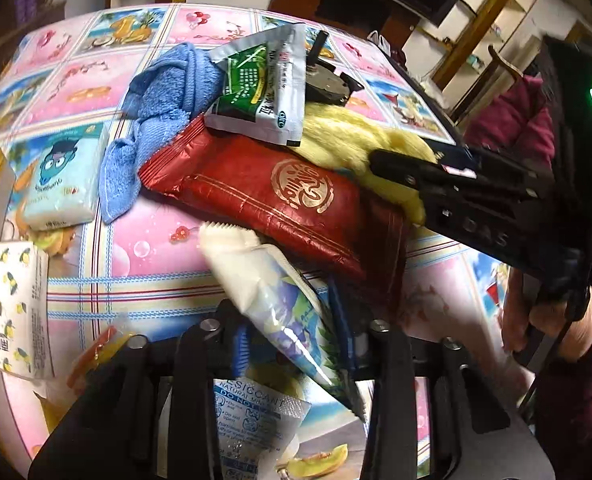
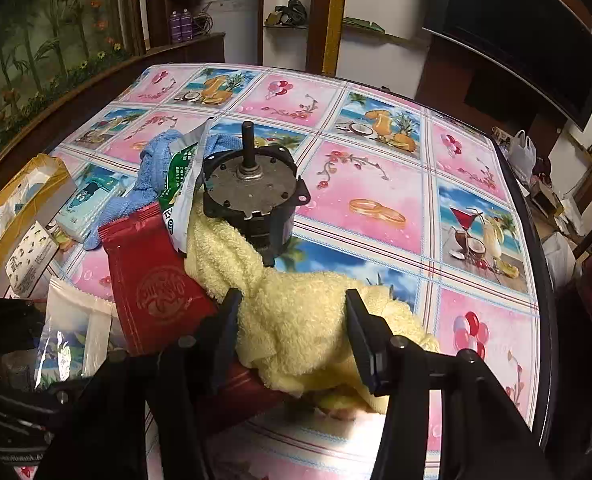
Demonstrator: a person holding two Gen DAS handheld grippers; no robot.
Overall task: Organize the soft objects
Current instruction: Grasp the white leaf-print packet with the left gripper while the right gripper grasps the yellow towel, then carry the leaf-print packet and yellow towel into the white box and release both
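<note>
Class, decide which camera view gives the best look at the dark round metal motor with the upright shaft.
The right wrist view: the dark round metal motor stands unobstructed, showing its top face, its shaft and its side, resting partly on the yellow terry towel. The left wrist view shows only part of it behind the green-and-silver sachet.

motor (image 2: 252, 196) blocks yellow towel (image 2: 296, 320), tablecloth (image 2: 375, 208) free beyond

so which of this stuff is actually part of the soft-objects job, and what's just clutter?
Part of the job:
yellow towel, between the open right gripper's fingers
blue towel
tissue packs
left gripper, open around the white pouch

Lying about:
metal motor
red packet
green sachet
desiccant sachet
</note>
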